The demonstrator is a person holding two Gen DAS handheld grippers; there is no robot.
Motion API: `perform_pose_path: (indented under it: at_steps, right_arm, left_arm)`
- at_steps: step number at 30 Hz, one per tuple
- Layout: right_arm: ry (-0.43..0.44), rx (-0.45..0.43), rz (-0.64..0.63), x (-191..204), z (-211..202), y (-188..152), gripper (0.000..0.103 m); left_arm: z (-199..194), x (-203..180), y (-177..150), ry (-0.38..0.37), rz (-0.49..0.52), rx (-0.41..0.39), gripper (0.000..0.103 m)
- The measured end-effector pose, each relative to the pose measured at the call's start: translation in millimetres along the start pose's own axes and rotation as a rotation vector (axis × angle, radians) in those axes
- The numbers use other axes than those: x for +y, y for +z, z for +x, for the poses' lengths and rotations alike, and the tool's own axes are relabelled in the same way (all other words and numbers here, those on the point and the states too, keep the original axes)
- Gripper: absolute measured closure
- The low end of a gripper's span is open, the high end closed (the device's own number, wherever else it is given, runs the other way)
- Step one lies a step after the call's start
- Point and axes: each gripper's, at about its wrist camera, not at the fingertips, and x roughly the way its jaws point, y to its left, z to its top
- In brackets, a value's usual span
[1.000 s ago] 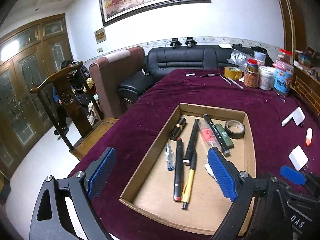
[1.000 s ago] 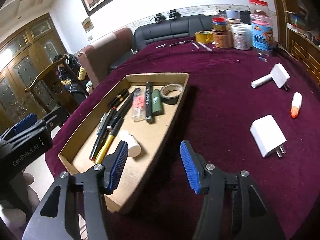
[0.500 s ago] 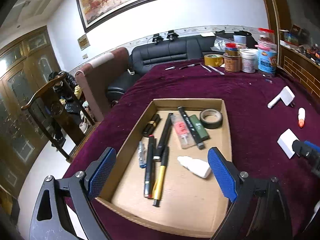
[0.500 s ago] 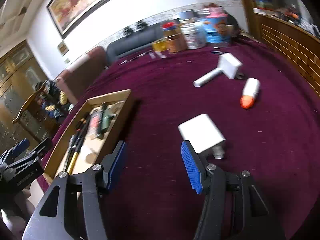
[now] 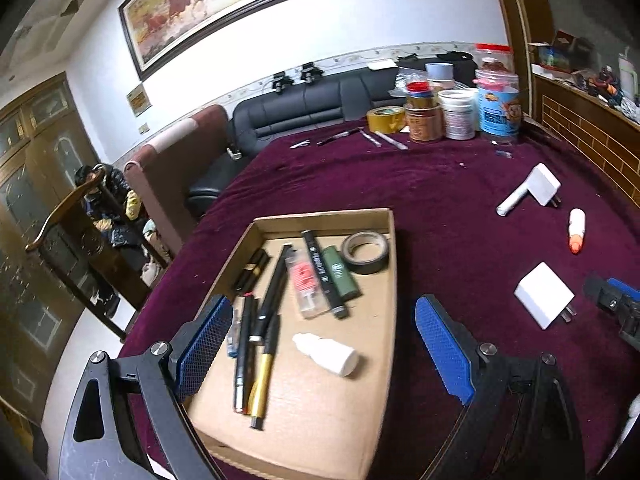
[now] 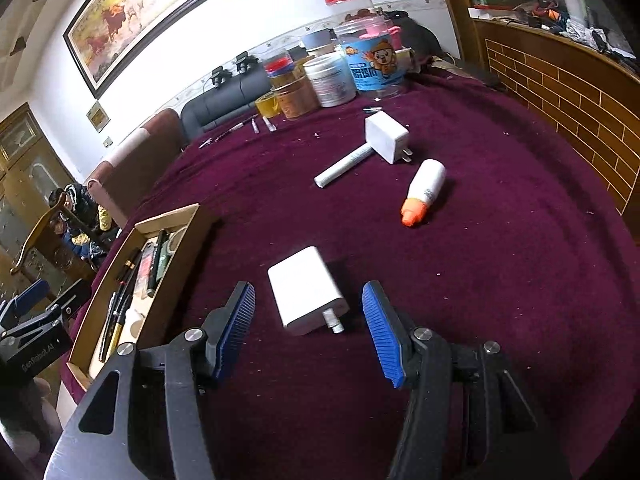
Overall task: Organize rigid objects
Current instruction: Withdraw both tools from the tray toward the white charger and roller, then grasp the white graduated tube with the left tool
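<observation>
A cardboard tray point(image 5: 390, 264) point(image 6: 168, 216) on the purple tablecloth holds several pens, a green lighter, a tape roll point(image 5: 366, 247) and a small white bottle point(image 5: 326, 354). My left gripper point(image 5: 320, 344) is open and empty over the tray's near end. My right gripper point(image 6: 308, 332) is open, its jaws either side of a white plug charger point(image 6: 304, 290) point(image 5: 544, 300) that lies flat on the cloth. Farther off lie a second white charger point(image 6: 386, 136), a white stick point(image 6: 344, 168) and an orange-tipped white bottle point(image 6: 424, 192).
Jars and tubs point(image 6: 332, 76) point(image 5: 460, 114) and a yellow tape roll point(image 5: 386, 118) stand at the table's far edge, with loose pens point(image 5: 360, 136) beside them. A wooden wall point(image 6: 560, 92) runs along the right. Chairs and a sofa stand beyond the left edge.
My right gripper has swung from the tray toward the near white charger, which now lies between its open jaws. My left gripper has shifted a little over the tray.
</observation>
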Motion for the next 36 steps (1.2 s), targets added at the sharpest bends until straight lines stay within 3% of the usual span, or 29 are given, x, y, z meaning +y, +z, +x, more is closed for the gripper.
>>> perform_pose_path:
  at_steps: [8,14,17,24,32,36]
  right_arm:
    - [-0.020,0.023,0.029,-25.6,7.3,7.3,0.048]
    - [-0.043,0.012,0.062,-49.2,14.4,28.3,0.048]
    - [-0.053,-0.007,0.097,-62.0,18.4,44.9,0.048]
    - [-0.060,-0.061,0.187,-87.6,38.7,89.2,0.048]
    - [-0.087,-0.108,0.284,-126.4,55.6,110.6,0.048]
    - [-0.083,-0.070,0.304,-136.1,66.5,106.7,0.048]
  left_arm:
    - [11.6,-28.4,8.8,-0.026,0.040,0.027,0.013]
    - [44.5,-50.4,26.1,-0.137,0.049,0.114,0.013]
    - [61.1,-66.9,38.1,-0.156,0.069,0.141,0.013]
    - [92.4,-120.5,78.0,-0.122,0.168,0.093,0.013]
    - [136.7,-191.9,110.3,-0.228,0.283,0.075,0.013]
    - [155.3,-215.6,121.1,-0.243,0.334,0.050,0.013]
